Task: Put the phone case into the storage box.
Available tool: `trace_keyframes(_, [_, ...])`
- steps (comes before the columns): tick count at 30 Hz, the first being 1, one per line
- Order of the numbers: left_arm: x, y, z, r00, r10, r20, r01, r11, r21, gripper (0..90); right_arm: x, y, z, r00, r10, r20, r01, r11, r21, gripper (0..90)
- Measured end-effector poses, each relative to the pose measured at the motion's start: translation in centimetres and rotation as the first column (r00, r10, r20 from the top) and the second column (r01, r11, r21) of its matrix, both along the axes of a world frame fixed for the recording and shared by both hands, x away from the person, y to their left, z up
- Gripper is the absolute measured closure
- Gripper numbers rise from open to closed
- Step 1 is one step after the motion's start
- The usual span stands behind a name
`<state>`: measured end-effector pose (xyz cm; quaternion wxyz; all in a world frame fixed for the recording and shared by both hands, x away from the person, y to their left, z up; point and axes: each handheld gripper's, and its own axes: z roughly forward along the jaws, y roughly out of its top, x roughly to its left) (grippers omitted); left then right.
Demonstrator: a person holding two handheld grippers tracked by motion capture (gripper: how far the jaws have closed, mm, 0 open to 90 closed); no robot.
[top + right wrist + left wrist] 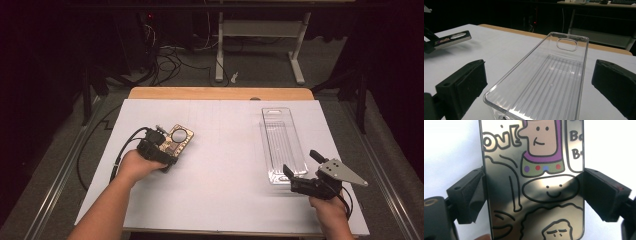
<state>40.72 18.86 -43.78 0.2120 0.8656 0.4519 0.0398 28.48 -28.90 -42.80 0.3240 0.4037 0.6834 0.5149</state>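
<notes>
Phone case (534,182) sits clamped between my left gripper's (167,150) pads, jaws pressing both long edges; its glossy mirrored back carries cartoon doodles with partial lettering I read as "ov!" and "Bo". My right gripper (300,167) stands wide, gripping nothing, its jaws flanking the near end of a clear ribbed plastic tray (549,82) with an oval hang slot, on the white table (225,150)

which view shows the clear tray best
The right gripper view: the clear tray lies close between the open jaws, its ribbed floor and handle slot plain. The high view shows its whole outline, smaller.
</notes>
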Motion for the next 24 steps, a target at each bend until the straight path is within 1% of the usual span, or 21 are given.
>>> trace_keyframes(2, [-0.4, 0.1, 0.0, 0.9999, 0.000, 0.016, 0.000, 0.9997, -0.024, 12.8, 0.0, 0.0, 0.0, 1.0000, 0.000, 0.000, 0.000, 1.000, 0.000, 0.2])
trace_keyframes(4, [-0.8, 0.2, 0.0, 0.9994, -0.002, 0.035, 0.003, 0.9995, -0.033, 12.8, 0.0, 0.0, 0.0, 1.0000, 0.000, 0.000, 0.000, 1.000, 0.000, 0.2])
trace_keyframes(5, [-0.9, 0.3, -0.1, 0.9993, -0.004, 0.037, 0.005, 0.9987, -0.051, 12.9, 0.0, 0.0, 0.0, 1.0000, 0.000, 0.000, 0.000, 1.000, 0.000, 0.2])
trace_keyframes(8, [-1.4, 0.6, -0.1, 0.9985, 0.004, 0.055, 0.001, 0.9966, -0.082, 12.9, 0.0, 0.0, 0.0, 1.0000, -0.001, -0.001, 0.001, 1.000, 0.000, 0.2])
trace_keyframes(9, [-1.7, 0.6, -0.1, 0.9968, 0.009, 0.079, -0.003, 0.9965, -0.083, 12.9, 0.0, 0.0, 0.0, 1.0000, 0.000, -0.001, 0.000, 1.000, 0.001, 0.3])
trace_keyframes(10, [-1.9, 0.7, -0.1, 0.9956, 0.018, 0.092, -0.009, 0.9948, -0.101, 12.9, 0.0, 0.0, 0.0, 1.0000, 0.000, 0.000, 0.000, 1.000, 0.000, 0.2])
trace_keyframes(11, [-2.1, 0.8, -0.1, 0.9953, 0.022, 0.094, -0.011, 0.9926, -0.121, 12.9, -0.1, 0.0, 0.0, 1.0000, -0.001, 0.000, 0.001, 1.000, 0.000, 0.3])
trace_keyframes(13, [-2.6, 0.9, 0.0, 0.9931, 0.023, 0.115, -0.009, 0.9923, -0.124, 13.0, -0.1, 0.0, 0.0, 1.0000, 0.000, 0.000, 0.000, 1.000, 0.000, 0.2])
trace_keyframes(15, [-3.0, 1.0, -0.1, 0.9904, 0.033, 0.134, -0.014, 0.9900, -0.141, 12.9, 0.0, 0.1, 0.0, 1.0000, 0.000, 0.001, 0.000, 1.000, -0.002, 0.2])
trace_keyframes(16, [-3.2, 1.2, -0.1, 0.9909, 0.032, 0.131, -0.012, 0.9882, -0.153, 12.9, 0.0, 0.1, 0.0, 1.0000, 0.000, 0.001, 0.000, 1.000, -0.002, 0.2])
trace_keyframes(17, [-3.4, 1.2, -0.2, 0.9900, 0.037, 0.136, -0.014, 0.9866, -0.162, 12.9, 0.0, 0.1, 0.0, 1.0000, 0.000, 0.001, 0.000, 1.000, -0.001, 0.3])
trace_keyframes(18, [-3.6, 1.3, -0.2, 0.9880, 0.042, 0.149, -0.017, 0.9863, -0.164, 13.0, 0.0, 0.1, 0.0, 1.0000, 0.000, 0.002, 0.000, 1.000, -0.002, 0.2])
trace_keyframes(19, [-3.7, 1.4, -0.3, 0.9876, 0.046, 0.150, -0.019, 0.9838, -0.178, 13.0, -0.1, 0.1, 0.0, 1.0000, 0.000, 0.003, 0.000, 1.000, -0.002, 0.2])
trace_keyframes(21, [-4.1, 1.6, -0.3, 0.9836, 0.057, 0.171, -0.024, 0.9818, -0.189, 13.0, -0.1, 0.1, 0.1, 1.0000, -0.001, 0.003, 0.001, 1.000, 0.000, 0.3])
trace_keyframes(22, [-4.3, 1.6, -0.4, 0.9840, 0.059, 0.168, -0.024, 0.9781, -0.207, 13.0, -0.1, 0.1, 0.1, 1.0000, 0.000, 0.003, 0.000, 1.000, 0.000, 0.2])
trace_keyframes(24, [-4.7, 1.7, -0.5, 0.9790, 0.068, 0.192, -0.026, 0.9769, -0.212, 13.0, -0.1, 0.1, 0.1, 1.0000, 0.000, 0.005, 0.000, 1.000, 0.000, 0.3])
